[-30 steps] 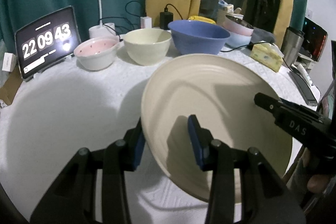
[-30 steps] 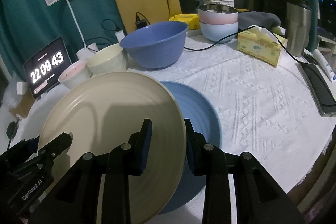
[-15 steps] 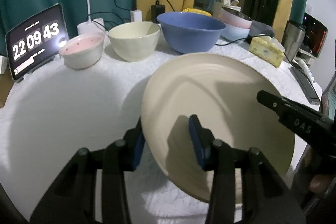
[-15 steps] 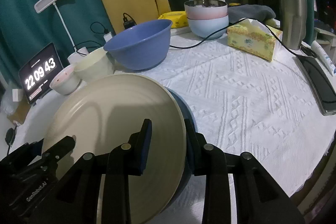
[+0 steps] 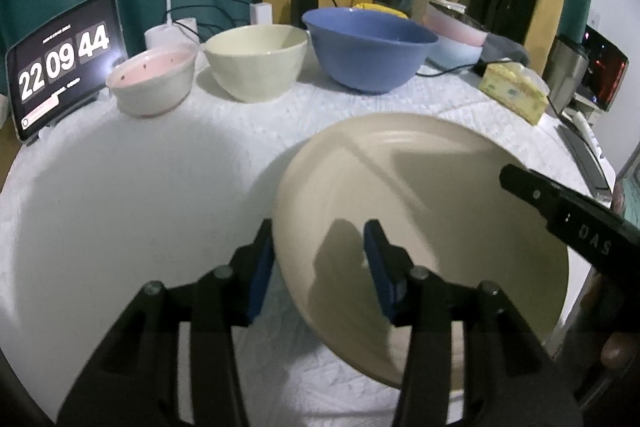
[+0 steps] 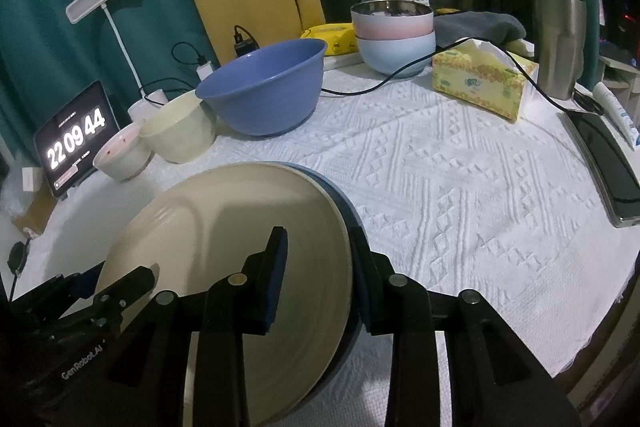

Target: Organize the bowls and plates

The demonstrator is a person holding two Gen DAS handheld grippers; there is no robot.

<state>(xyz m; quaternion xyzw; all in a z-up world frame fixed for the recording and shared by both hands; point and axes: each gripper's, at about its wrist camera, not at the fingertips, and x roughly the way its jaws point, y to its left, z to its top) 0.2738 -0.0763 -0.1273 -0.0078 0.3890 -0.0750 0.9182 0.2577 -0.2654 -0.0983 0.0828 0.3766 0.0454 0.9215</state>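
White embossed tablecloth [image 6: 460, 187] covers my round table. Large cream ribbed plate [image 5: 420, 211] lies on the blue plate [image 6: 347, 211], near edge. Behind: blue plastic bowl [image 5: 368, 47], cream bowl [image 5: 256, 61], small pink-lined bowl [image 5: 154, 81] in a row. Left gripper [image 5: 320, 259] and right gripper [image 6: 318, 259] each straddle the cream rim, jaws just been opening, pads apart from it.

The room is dim and bluish, lit mostly from above and behind the cameras — the clock tablet [image 5: 64, 61] glows brightly, its digits slightly flared. Gripper fingers throw soft dark shadows onto the cream plate [image 5: 420, 227], whose rim is smeared by motion blur. The white cloth on the worktop [image 6: 460, 187] washes out at near left. Fisheye bending curves every edge, with black corners.
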